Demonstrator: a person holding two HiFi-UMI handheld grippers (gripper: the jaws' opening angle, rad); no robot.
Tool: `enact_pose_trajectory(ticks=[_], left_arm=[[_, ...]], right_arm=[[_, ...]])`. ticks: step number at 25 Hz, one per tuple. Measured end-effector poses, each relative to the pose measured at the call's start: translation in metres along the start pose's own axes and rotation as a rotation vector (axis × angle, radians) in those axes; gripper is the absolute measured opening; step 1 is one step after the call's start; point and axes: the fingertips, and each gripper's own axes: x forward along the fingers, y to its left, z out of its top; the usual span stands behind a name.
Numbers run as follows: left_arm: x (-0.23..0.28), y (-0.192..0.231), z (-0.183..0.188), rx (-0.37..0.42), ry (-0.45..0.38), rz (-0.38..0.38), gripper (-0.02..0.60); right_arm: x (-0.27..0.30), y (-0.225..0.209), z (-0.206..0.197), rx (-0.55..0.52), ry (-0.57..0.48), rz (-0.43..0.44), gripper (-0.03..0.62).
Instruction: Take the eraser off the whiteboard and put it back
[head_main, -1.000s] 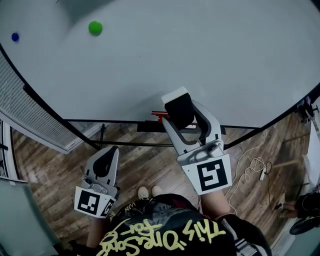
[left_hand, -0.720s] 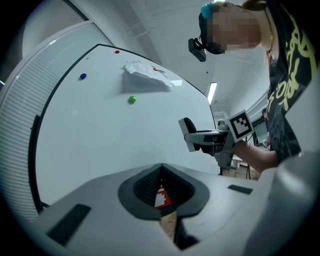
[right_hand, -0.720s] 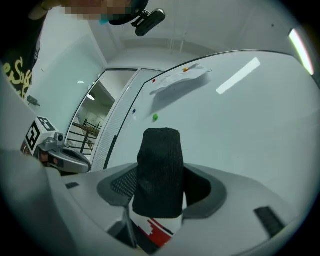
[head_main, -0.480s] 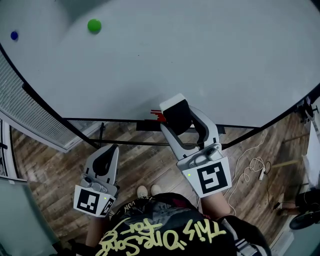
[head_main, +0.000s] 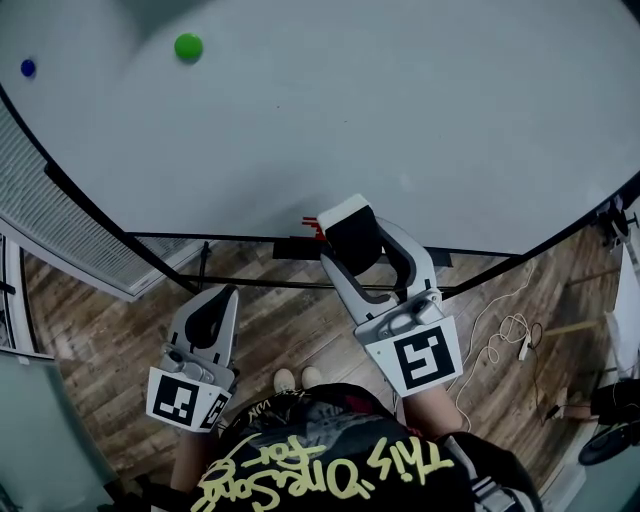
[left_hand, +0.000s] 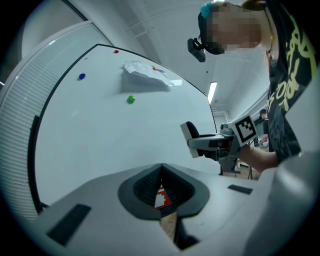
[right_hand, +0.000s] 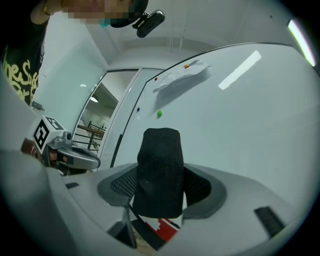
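Observation:
The eraser (head_main: 350, 236), black felt with a white back, is held off the whiteboard (head_main: 420, 120) near its lower edge. My right gripper (head_main: 348, 242) is shut on the eraser. In the right gripper view the eraser (right_hand: 159, 170) stands upright between the jaws, felt side facing the camera. My left gripper (head_main: 208, 326) hangs lower left over the floor, shut with nothing in it. The left gripper view shows the eraser (left_hand: 191, 139) side-on in front of the board.
A green magnet (head_main: 188, 46) and a blue magnet (head_main: 28, 68) sit on the board's upper left. A crumpled paper (left_hand: 142, 72) is pinned higher up. A red item (head_main: 312, 226) lies on the dark tray (head_main: 290, 249) under the board. Cables (head_main: 505, 335) lie on the wooden floor.
My right gripper, still holding the eraser, has drifted a little to the left along the board's lower edge. The left gripper has stayed where it was.

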Motion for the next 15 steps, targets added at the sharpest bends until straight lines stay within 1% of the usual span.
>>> enact_pose_trajectory(ticks=[15], left_arm=[[0.0095,-0.0045,0.0003,0.007,0.0,-0.019,0.008]], right_arm=[[0.0015,0.0003,-0.0054,0.003,0.003,0.019,0.259]])
